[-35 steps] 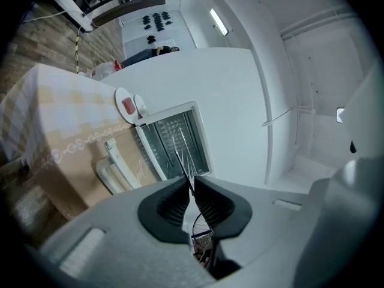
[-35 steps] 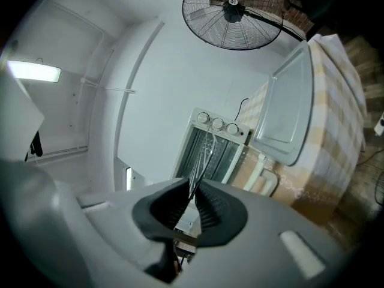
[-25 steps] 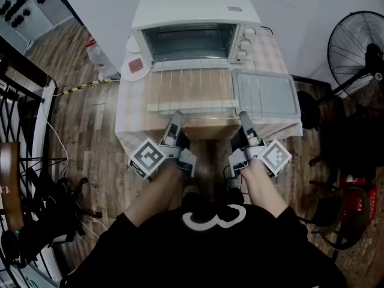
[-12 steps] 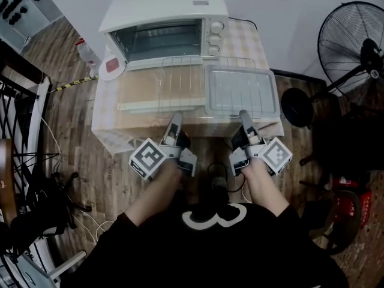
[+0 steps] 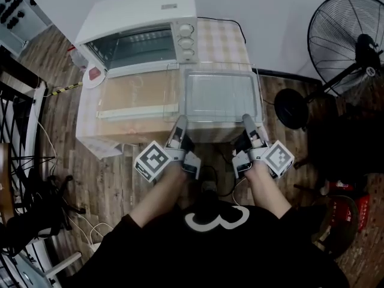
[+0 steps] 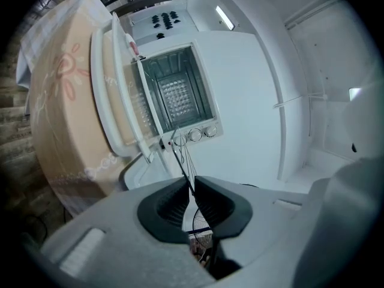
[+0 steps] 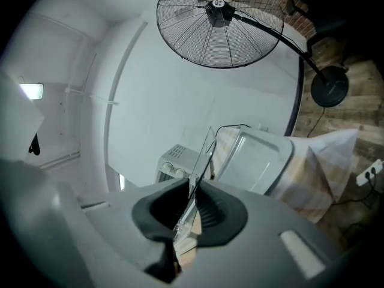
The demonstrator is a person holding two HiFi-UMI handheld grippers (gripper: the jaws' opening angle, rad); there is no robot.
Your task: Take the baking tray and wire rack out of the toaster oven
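The white toaster oven (image 5: 141, 21) stands on the table with its glass door (image 5: 137, 95) folded down. To the door's right lies the grey baking tray (image 5: 189, 96). The thin wire rack (image 5: 223, 66) hangs level just over the tray, held by its near edge. My left gripper (image 5: 180, 122) is shut on the rack's near left wire (image 6: 183, 161), and my right gripper (image 5: 246, 120) is shut on its near right corner (image 7: 206, 149). The oven (image 6: 175, 92) looks empty inside in the left gripper view.
A checked cloth covers the table (image 5: 227, 41). A small white dish (image 5: 93, 75) sits at the oven's left. A black standing fan (image 5: 351, 44) is at the right, its base (image 5: 292, 108) near the table corner. Cables lie on the wooden floor (image 5: 114, 179).
Both grippers have carried the wire rack to the right, from in front of the oven door to over the baking tray. The grips have not changed.
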